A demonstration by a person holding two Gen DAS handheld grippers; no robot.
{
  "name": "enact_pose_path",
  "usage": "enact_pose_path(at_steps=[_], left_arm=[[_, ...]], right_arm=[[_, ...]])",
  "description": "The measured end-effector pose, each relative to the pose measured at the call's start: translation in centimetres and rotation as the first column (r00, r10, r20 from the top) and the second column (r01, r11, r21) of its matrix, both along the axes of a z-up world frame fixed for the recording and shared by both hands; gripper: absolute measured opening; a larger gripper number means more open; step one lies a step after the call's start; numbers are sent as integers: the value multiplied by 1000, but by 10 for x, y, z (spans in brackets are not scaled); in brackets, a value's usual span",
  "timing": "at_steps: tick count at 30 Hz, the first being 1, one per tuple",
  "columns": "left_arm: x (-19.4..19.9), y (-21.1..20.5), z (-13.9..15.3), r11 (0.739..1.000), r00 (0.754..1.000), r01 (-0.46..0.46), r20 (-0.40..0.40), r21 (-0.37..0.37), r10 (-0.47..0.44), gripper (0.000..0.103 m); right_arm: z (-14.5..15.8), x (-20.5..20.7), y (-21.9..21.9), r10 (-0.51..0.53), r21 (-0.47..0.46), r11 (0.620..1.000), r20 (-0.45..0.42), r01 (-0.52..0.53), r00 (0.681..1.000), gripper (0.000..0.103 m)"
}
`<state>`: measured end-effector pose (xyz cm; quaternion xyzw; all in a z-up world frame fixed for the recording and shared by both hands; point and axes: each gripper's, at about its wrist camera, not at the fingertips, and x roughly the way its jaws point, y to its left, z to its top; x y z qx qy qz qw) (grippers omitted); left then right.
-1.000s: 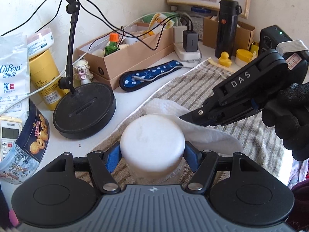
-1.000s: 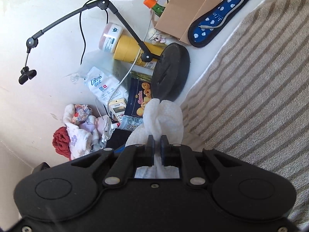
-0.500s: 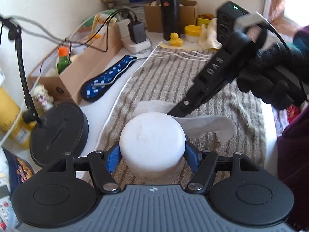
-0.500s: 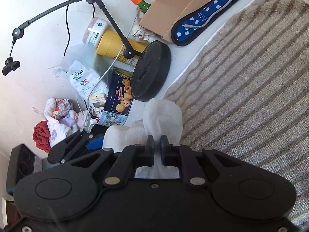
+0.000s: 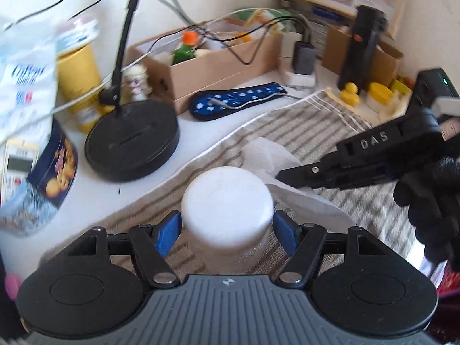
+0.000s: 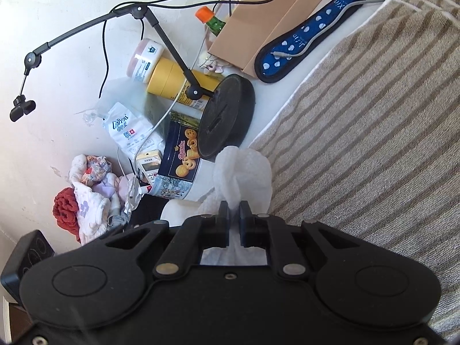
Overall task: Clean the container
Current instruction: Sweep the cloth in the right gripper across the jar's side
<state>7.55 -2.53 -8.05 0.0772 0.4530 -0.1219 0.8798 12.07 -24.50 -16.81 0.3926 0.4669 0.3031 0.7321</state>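
You are at the hand-off between holding and wiping: your left hand-held gripper (image 5: pixel 227 230) is letting go of the white-lidded container (image 5: pixel 227 204), its jaws opening, and the blue pads (image 5: pixel 168 231) now show a sliver of gap on either side, so the container stands on the striped towel (image 5: pixel 316 132) between them, not squeezed. Your right hand-held gripper (image 6: pixel 234 210) is pinched tight on a wad of white tissue (image 6: pixel 244 169), angled down beside the container's lid. The left view is blurred, so whether tissue touches lid I can't quite say. Next, I'd judge, either re-grip the container at a fresh angle or steady it, then press the tissue onto an unwiped side. Your gloved right hand (image 5: pixel 431 201) holds low and tilted.
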Motion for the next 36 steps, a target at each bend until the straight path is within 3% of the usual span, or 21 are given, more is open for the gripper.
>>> enact_pose_path(at_steps=[3,5,9,12,19,28,36], left_arm=[[-1,3,-2,999,999,31,12,-13,-31,65],[-2,5,-2,990,990,138,33,1,-138,65],[-3,12,-5,943,940,334,66,16,-334,65],[-2,20,-6,922,920,386,73,-8,-385,65],[-6,11,-8,945,942,327,86,0,-326,65],[-6,13,-8,956,953,293,86,1,-292,65],[-6,13,-8,958,955,287,81,-1,-286,65]], right_arm=[[-1,0,1,8,-2,1000,-2,-8,1000,7],[0,0,3,16,-2,1000,4,-16,1000,7],[7,0,3,29,24,999,38,-30,999,7],[15,0,5,48,42,998,80,-51,996,7],[21,-2,15,60,49,997,121,-66,991,7],[8,0,14,28,61,998,65,-32,997,7],[2,0,18,32,16,999,46,-33,998,7]])
